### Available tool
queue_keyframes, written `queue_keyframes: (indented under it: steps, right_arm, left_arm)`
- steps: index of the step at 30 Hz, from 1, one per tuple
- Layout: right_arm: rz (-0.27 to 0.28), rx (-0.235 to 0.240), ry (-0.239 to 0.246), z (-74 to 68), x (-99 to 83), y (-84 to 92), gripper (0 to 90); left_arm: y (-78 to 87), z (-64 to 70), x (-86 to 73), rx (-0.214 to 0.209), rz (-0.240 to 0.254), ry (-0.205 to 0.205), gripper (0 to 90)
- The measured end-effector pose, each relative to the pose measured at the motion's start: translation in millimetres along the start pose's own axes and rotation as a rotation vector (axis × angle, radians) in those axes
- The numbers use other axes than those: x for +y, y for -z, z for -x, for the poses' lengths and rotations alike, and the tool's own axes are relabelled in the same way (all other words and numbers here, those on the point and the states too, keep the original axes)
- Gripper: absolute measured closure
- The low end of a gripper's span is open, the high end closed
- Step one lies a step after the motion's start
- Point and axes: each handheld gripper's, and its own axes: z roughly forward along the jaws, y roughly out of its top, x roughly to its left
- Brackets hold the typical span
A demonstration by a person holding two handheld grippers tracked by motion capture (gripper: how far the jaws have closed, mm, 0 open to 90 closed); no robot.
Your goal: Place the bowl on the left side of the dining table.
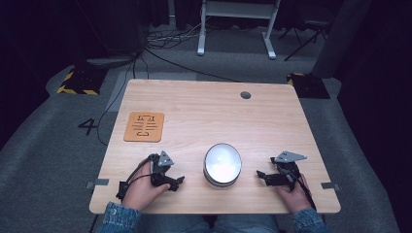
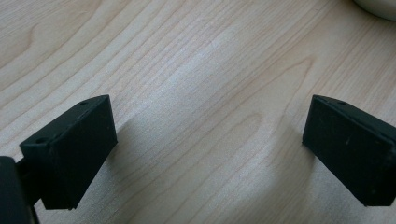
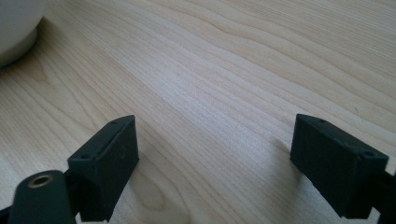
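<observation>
Pale wood grain covers the counter point(image 1: 209, 111), where a white bowl point(image 1: 222, 164) stands near the front edge between the two tools. At its nine o'clock rests the left hand-held gripper point(image 1: 176, 182), jaws spread wide with nothing between them; at its three o'clock sits the right hand-held gripper point(image 1: 261, 175), likewise agape and empty. An orange card point(image 1: 144, 126) lies toward ten o'clock, well apart.

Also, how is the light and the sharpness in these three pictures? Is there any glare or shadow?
High view: the table is lit while the floor around is dark, and the white bowl is washed out by glare. Left gripper view: wood grain sharp, soft shadows beside the open left gripper, bowl edge blurred. Right gripper view: much the same, with shadows beside the open right gripper.
</observation>
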Motion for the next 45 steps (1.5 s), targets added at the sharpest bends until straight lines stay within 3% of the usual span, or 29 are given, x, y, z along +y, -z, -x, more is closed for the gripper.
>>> queue_keyframes:
  steps: [19,23,25,26,28,32,37,40,45]
  right_arm:
    - [0.0,0.0,0.0,0.0,0.0,0.0,15.0]
    - [0.0,0.0,0.0,0.0,0.0,0.0,15.0]
    - [0.0,0.0,0.0,0.0,0.0,0.0,15.0]
    - [0.0,0.0,0.0,0.0,0.0,0.0,15.0]
    - [0.0,0.0,0.0,0.0,0.0,0.0,15.0]
    - [0.0,0.0,0.0,0.0,0.0,0.0,15.0]
    - [0.0,0.0,0.0,0.0,0.0,0.0,15.0]
    - [0.002,0.0,-0.002,0.0,-0.3,0.2,15.0]
    - [0.0,-0.003,0.006,0.6,-0.5,0.5,15.0]
  left_arm:
    - [0.3,0.6,-0.1,0.008,0.011,-0.002,3.9]
    - [1.5,0.6,0.4,0.0,0.009,-0.006,8.8]
    - [4.9,1.9,2.7,0.005,-0.003,-0.015,18.8]
    - [8.0,5.0,4.6,-0.013,-0.036,0.017,21.5]
    - [9.8,6.3,6.1,-0.041,-0.042,0.036,25.1]
    - [13.1,10.3,9.2,-0.051,-0.07,0.044,26.2]
    - [20.8,13.6,15.3,-0.035,-0.06,0.036,26.3]
    - [30.8,16.4,21.5,-0.036,-0.053,0.065,29.2]
    - [41.2,20.3,28.0,-0.041,-0.041,0.071,29.2]
